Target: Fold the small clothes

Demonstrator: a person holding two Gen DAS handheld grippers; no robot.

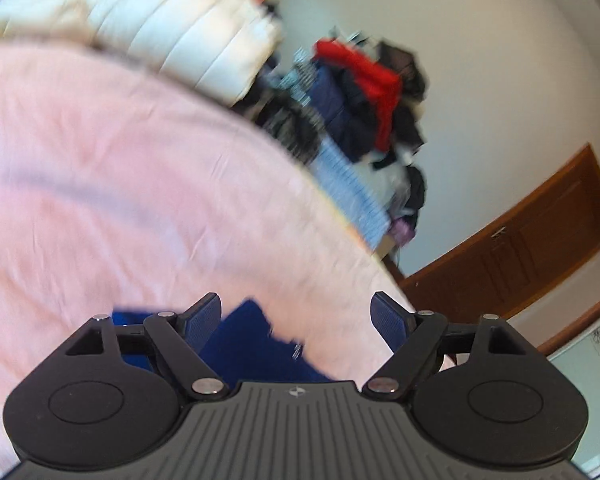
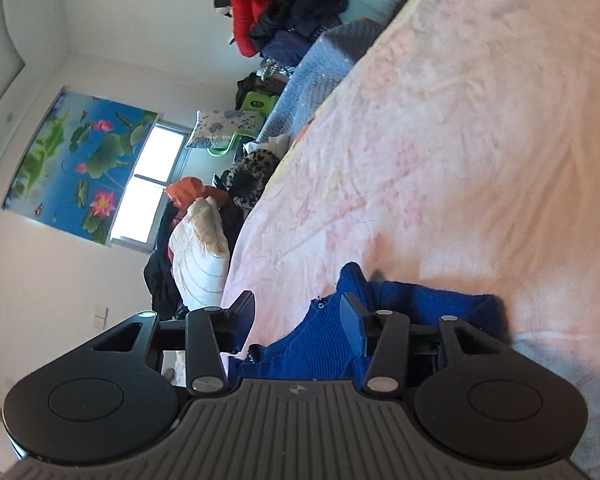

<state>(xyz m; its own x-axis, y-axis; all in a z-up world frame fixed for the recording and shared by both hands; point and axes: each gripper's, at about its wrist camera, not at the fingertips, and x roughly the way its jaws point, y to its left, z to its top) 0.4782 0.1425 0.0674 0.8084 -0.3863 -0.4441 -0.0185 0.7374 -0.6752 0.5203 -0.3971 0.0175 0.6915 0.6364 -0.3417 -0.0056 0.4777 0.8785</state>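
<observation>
A pink bedspread (image 2: 440, 140) covers the bed; white walls, a wooden door (image 1: 512, 256) at 4 o'clock in the left view. The right view shows a lotus poster (image 2: 72, 168) by a window (image 2: 148, 184) at 9 o'clock; no writing is legible. Heaped clothes (image 1: 360, 96) and a white quilted coat (image 1: 172, 28) crowd the bed's far edges. The blue knit (image 2: 320, 344) lies on the bedspread at 6 o'clock, under both grippers. Left gripper (image 1: 296, 316) gapes empty above it; right gripper (image 2: 298, 316) is also spread, one finger (image 2: 352, 316) over the knit, nothing gripped.
</observation>
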